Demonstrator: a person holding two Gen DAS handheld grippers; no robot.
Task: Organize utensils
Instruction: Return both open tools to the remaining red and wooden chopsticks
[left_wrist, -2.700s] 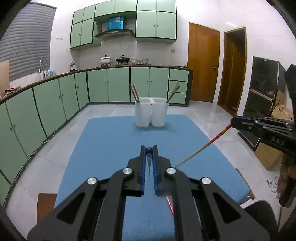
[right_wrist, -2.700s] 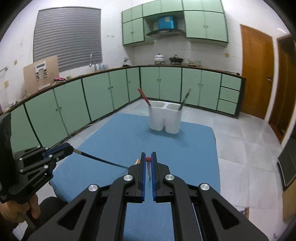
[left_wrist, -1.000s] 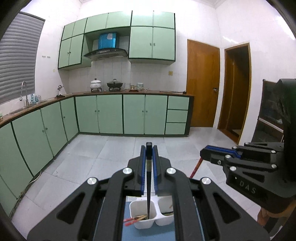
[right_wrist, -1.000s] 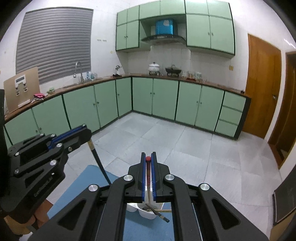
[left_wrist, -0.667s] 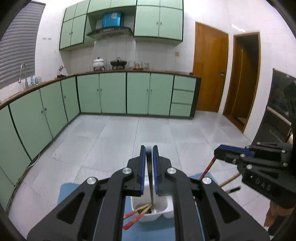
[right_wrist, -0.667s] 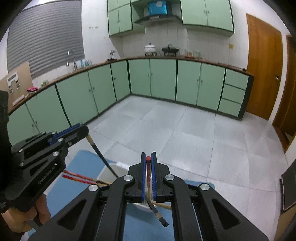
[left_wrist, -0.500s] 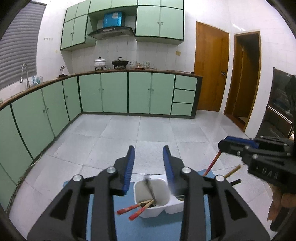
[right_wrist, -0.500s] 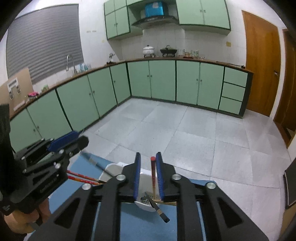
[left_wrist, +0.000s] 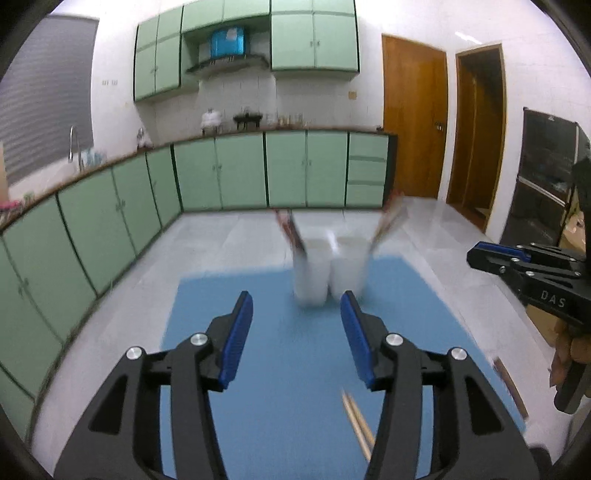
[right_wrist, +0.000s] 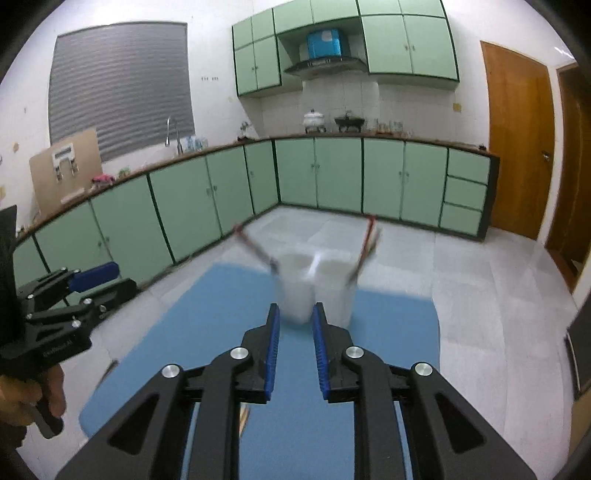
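A white two-cup utensil holder (left_wrist: 328, 269) (right_wrist: 314, 288) stands at the far end of the blue mat (left_wrist: 280, 369) (right_wrist: 295, 435), blurred by motion. Chopsticks lean out of both cups: dark and red ones (left_wrist: 290, 230) on the left, others (left_wrist: 386, 221) on the right. My left gripper (left_wrist: 295, 317) is pulled back over the mat, its jaws opening, with nothing between them. My right gripper (right_wrist: 295, 325) stands open by a narrow gap, empty, with the holder beyond its tips. A pair of pale wooden chopsticks (left_wrist: 356, 421) lies on the mat beside the left gripper's right finger.
A single stick (left_wrist: 508, 380) lies near the mat's right edge. Green cabinets (left_wrist: 221, 177) run along the back and left walls. A dark appliance (left_wrist: 546, 177) and wooden doors (left_wrist: 413, 125) are to the right. A hand (right_wrist: 26, 398) grips the left tool's handle.
Both grippers let their chopsticks go into the holder, opened, and drew back and down from above it. The holder now sits farther off, beyond the fingertips.
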